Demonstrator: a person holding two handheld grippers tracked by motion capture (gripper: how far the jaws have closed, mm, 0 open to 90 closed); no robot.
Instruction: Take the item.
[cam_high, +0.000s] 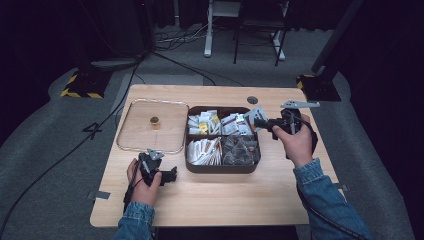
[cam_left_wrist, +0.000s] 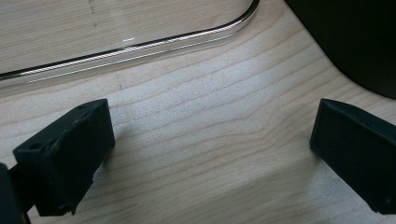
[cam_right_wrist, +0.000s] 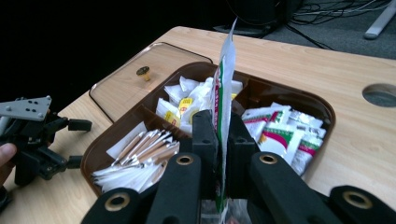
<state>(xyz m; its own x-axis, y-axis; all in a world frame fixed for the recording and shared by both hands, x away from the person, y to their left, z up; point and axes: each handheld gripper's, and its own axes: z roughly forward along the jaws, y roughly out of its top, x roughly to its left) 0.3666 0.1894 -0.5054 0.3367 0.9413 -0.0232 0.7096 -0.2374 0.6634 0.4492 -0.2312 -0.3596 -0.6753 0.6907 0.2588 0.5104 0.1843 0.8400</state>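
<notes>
The right gripper (cam_right_wrist: 219, 154) has its jaws pressed onto a white sachet (cam_right_wrist: 223, 88) with green and red print, which stands upright between them, its top edge well above the jaws; in the high view that gripper (cam_high: 256, 121) is held over the far right corner of the box (cam_high: 220, 167), the sachet (cam_high: 255, 113) lifted clear of the contents — a dark, four-part box with white and yellow packets far left, red-and-white sachets (cam_right_wrist: 280, 133) far right, paper sticks (cam_right_wrist: 140, 149) near left, dark pyramid bags (cam_high: 239, 149) near right; the left gripper (cam_high: 167, 174) rests on the table (cam_high: 210, 200) just left of the box, jaws spread with bare wood between them (cam_left_wrist: 210, 149); beyond it lies a clear lid (cam_high: 150, 132) with a small brass knob (cam_high: 155, 120) — flat on the table, beside the box.
</notes>
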